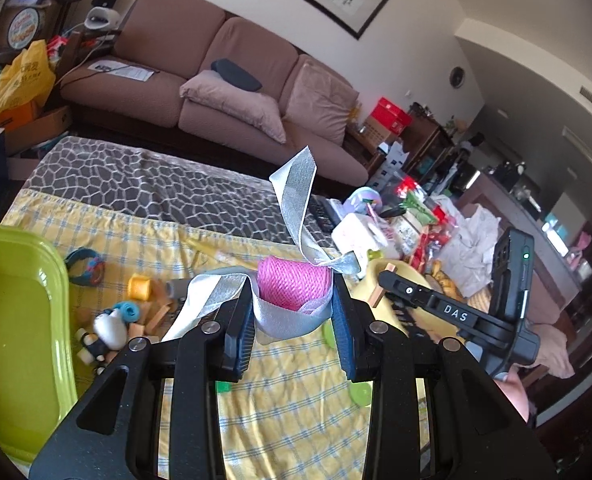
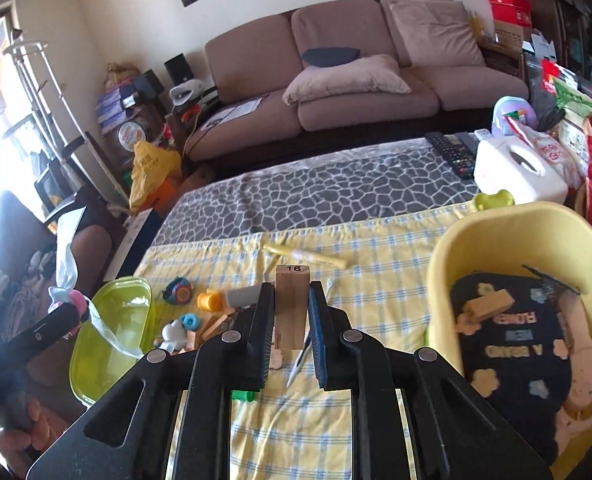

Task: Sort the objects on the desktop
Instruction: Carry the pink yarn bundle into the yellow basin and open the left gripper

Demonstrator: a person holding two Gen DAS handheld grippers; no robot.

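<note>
Mid-sort: your left gripper [image 1: 291, 320] jaws pinch the pink spool [image 1: 293, 286], your right gripper [image 2: 291, 332] jaws pinch a wooden block [image 2: 291, 306], one block [image 2: 486, 306] lies in the yellow bin [image 2: 516, 220], and a pile [image 2: 191, 320] remains near the table's left edge

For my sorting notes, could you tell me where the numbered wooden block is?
The numbered wooden block stands upright, clamped in the right claw, left of the yellow plastic tub.

Beside the glossy green plastic tray [image 1: 11, 320] lay a checked yellow cloth [image 1: 296, 400], soft and wrinkled. The block [image 2: 291, 304] was pale matt wood; the ribbon [image 1: 296, 192] shiny silver fabric around rough pink twine [image 1: 291, 280].
</note>
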